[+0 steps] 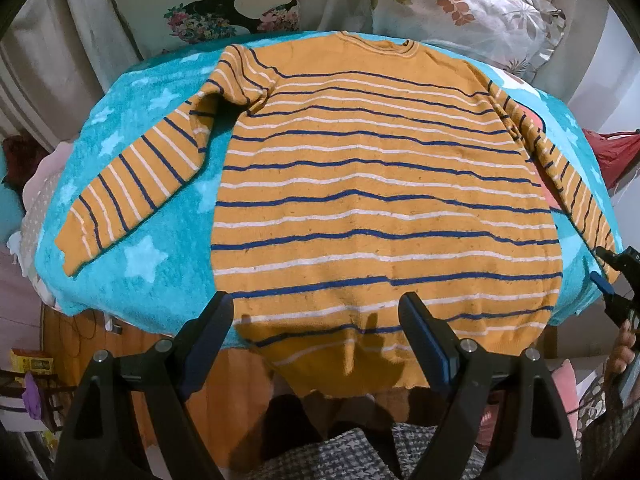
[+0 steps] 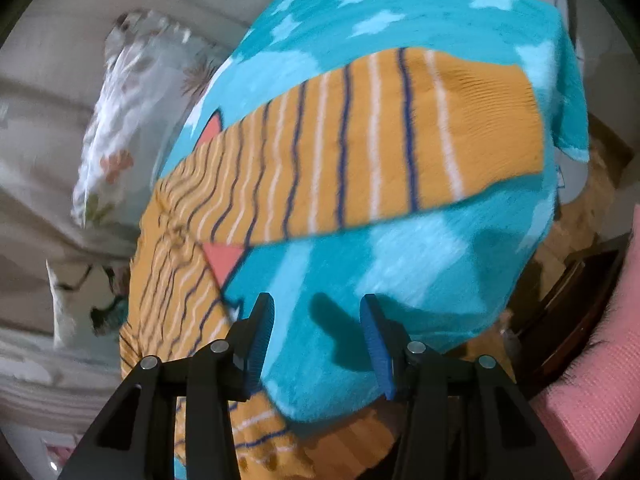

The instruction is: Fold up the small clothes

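Floral-print cushions [image 1: 224, 4] line the back, behind a turquoise fleece blanket with pale stars [image 1: 132, 136] that covers the surface. From the left wrist, a mustard-yellow knit sweater with navy and white stripes [image 1: 380, 184] lies flat on the blanket, collar toward the cushions, hem hanging over the near edge, both sleeves angled outward. The left gripper [image 1: 316, 312] hovers over the hem, jaws spread and empty. From the right wrist, blurred, the sweater's right sleeve [image 2: 380, 136] crosses the blanket toward its right edge; the right gripper [image 2: 318, 316] stands parted over bare blanket, holding nothing.
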`<state>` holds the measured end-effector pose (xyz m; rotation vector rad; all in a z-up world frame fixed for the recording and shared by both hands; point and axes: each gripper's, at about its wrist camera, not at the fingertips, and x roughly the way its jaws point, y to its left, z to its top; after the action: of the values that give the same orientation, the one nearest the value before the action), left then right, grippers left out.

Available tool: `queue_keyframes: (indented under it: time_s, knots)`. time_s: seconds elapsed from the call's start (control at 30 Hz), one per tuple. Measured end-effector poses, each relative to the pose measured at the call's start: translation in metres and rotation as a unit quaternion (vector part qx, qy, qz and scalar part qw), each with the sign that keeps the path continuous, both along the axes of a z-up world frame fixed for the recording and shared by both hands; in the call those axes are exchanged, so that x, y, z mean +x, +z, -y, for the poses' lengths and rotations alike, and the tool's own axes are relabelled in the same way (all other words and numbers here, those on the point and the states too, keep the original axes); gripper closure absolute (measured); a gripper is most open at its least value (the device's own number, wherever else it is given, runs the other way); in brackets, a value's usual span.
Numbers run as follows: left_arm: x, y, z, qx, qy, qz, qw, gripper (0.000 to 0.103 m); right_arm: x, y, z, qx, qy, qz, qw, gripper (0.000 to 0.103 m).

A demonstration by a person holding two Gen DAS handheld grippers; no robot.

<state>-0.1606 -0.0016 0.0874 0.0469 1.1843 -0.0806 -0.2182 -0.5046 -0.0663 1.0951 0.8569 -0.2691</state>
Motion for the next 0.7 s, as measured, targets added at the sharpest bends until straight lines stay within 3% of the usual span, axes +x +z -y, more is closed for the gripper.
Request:
queue_keyframes:
  time_s: [0.53,0.6,0.63,0.67,0.7]
  knots:
    - [0.0,0.0,-0.027,0.005,0.042,-0.007,0.9991,0.019,0.011,-0.001,0.068,-0.004,-0.079,0.019,0.997,0.054]
    - [0.001,0.0,-0.034,0.001,0.054,-0.009,0.9985,0.019,0.012,0.0,0.08,-0.003,-0.093,0.017,0.995,0.065]
    - [0.003,0.0,-0.037,-0.001,0.059,-0.01,0.9982,0.019,0.014,0.001,0.085,0.001,-0.091,0.016,0.996,0.089]
    - [0.004,0.0,-0.04,-0.003,0.064,-0.01,0.9979,0.019,0.015,0.002,0.089,0.002,-0.089,0.015,0.996,0.096]
    - [0.005,0.0,-0.046,-0.006,0.071,-0.011,0.9974,0.019,0.017,0.006,0.093,0.001,-0.087,0.017,0.996,0.096]
